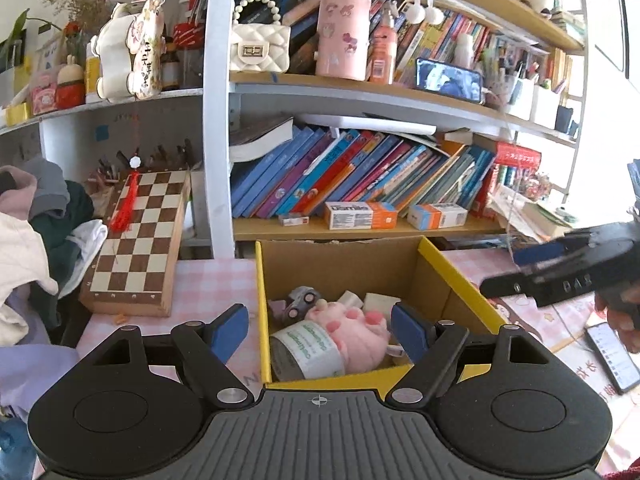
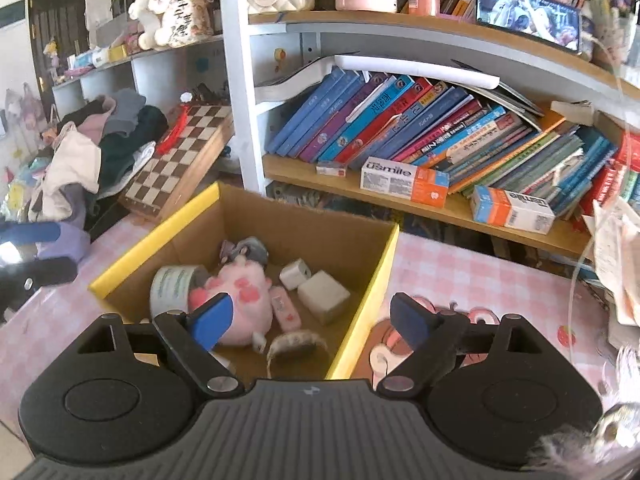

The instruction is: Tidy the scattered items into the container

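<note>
A yellow-rimmed cardboard box (image 2: 362, 276) sits on the pink-checked worktop (image 2: 460, 272) below crowded bookshelves (image 2: 400, 196), holding a pink plush toy (image 2: 244, 292) and a tape roll (image 2: 172, 286). Above it, the left tool (image 1: 320, 330) and right tool (image 2: 312, 320) gape wide, empty.

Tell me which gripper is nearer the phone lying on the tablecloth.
Right, by my reading. The right gripper hangs just above and beyond the phone, on the box's right side. The left gripper is open over the box, farther left.
</note>
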Motion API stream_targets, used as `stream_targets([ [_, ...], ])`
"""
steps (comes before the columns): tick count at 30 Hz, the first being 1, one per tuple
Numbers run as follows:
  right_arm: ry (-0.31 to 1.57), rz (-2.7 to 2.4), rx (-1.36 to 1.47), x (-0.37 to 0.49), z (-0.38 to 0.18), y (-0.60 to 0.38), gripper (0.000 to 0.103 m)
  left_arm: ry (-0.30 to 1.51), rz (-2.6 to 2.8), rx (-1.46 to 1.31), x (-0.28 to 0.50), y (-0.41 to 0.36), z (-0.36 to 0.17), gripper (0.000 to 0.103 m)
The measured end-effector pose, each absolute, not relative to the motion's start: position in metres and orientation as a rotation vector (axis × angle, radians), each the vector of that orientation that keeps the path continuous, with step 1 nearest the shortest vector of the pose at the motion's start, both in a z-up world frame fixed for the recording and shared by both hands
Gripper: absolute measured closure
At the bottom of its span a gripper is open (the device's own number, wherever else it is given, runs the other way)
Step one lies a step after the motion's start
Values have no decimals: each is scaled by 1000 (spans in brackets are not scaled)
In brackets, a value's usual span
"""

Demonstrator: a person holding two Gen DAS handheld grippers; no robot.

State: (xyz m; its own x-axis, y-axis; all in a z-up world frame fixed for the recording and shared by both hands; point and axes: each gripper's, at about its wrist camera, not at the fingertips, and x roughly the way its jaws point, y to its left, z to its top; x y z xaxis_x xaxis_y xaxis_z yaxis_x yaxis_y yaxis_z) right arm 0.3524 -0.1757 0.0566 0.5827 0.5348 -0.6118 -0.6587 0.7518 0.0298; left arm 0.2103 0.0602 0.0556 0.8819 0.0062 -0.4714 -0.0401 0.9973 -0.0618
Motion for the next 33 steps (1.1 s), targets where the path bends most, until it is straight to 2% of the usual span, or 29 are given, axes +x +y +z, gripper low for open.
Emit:
stream_targets([
  [33, 740, 488, -183, 129, 10, -194, 16, 592, -22, -111, 47, 63, 24, 22],
])
